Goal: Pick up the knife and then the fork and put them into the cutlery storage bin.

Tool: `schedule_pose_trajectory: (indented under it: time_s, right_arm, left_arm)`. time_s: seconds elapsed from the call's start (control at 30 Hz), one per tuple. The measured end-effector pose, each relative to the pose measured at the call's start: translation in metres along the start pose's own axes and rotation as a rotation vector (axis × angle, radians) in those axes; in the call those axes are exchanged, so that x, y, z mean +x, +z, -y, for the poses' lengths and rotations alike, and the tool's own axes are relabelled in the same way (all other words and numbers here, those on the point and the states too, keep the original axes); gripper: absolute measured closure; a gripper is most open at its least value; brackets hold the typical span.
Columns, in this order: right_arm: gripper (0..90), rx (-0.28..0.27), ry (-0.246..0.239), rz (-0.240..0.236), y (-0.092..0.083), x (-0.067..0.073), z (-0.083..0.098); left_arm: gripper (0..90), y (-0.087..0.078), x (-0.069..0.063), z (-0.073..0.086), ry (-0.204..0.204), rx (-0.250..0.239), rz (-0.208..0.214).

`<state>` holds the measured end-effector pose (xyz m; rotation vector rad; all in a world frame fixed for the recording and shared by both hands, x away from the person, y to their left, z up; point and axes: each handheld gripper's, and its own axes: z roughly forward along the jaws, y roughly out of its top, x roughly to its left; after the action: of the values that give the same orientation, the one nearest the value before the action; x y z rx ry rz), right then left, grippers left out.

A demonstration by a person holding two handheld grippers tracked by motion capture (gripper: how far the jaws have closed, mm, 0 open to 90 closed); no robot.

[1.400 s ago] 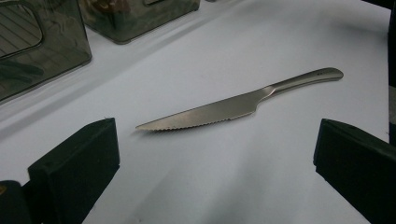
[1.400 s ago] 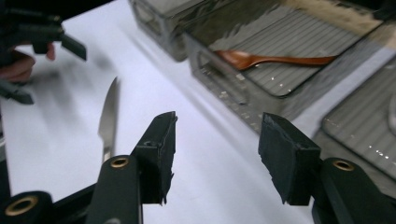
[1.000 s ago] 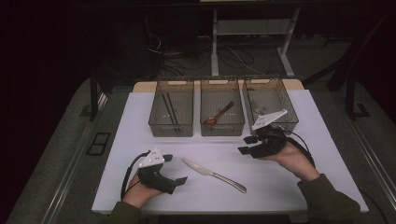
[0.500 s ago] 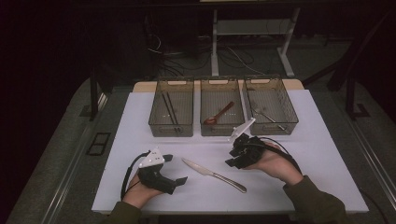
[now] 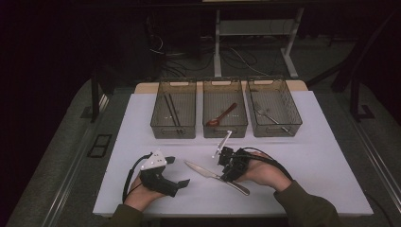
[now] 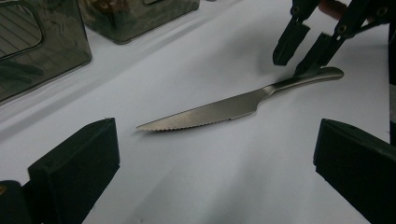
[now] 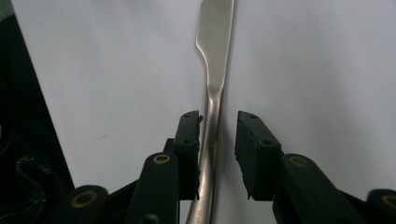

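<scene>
A steel table knife (image 5: 208,172) lies on the white mat (image 5: 312,156), blade toward the left. My right gripper (image 5: 226,174) is down over its handle. In the right gripper view the handle (image 7: 211,116) runs between the two black jaws. The jaws have just been closing; a narrow gap remains on one side, so the gripper (image 7: 218,122) is open. The left gripper view shows the knife (image 6: 219,109) with the right gripper (image 6: 294,63) at its handle end. My left gripper (image 5: 178,170) rests on the mat to the knife's left, open and holding nothing.
Three clear bins stand in a row at the back of the mat: the left bin (image 5: 156,124) holds dark chopsticks, the middle bin (image 5: 225,128) a brown spoon, the right bin (image 5: 298,118) a fork. Beyond the table are cables and a stand.
My right gripper has come left and down from in front of the right bin to the knife's handle, and its jaws have narrowed around it. The left gripper has stayed put.
</scene>
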<state>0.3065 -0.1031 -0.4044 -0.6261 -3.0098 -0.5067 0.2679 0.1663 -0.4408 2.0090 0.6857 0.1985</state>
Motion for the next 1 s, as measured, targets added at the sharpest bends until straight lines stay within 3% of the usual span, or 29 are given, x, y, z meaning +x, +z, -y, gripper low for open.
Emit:
schedule_pose_trajectory:
  time_s: [0.27,0.73,1.0]
  right_arm:
    - [74.4,0.093,-0.025,0.034,0.018,0.006,-0.009]
    - [78.5,0.140,-0.049,0.115,0.022,0.016,-0.016]
    - [78.7,0.110,-0.039,0.071,0.019,0.009,-0.013]
  left_arm:
    - [0.0,-0.001,0.000,0.000,-0.005,-0.001,-0.002]
    - [0.0,-0.001,0.000,0.000,0.002,-0.001,-0.002]
    - [0.0,-0.002,0.001,0.000,-0.001,-0.008,-0.004]
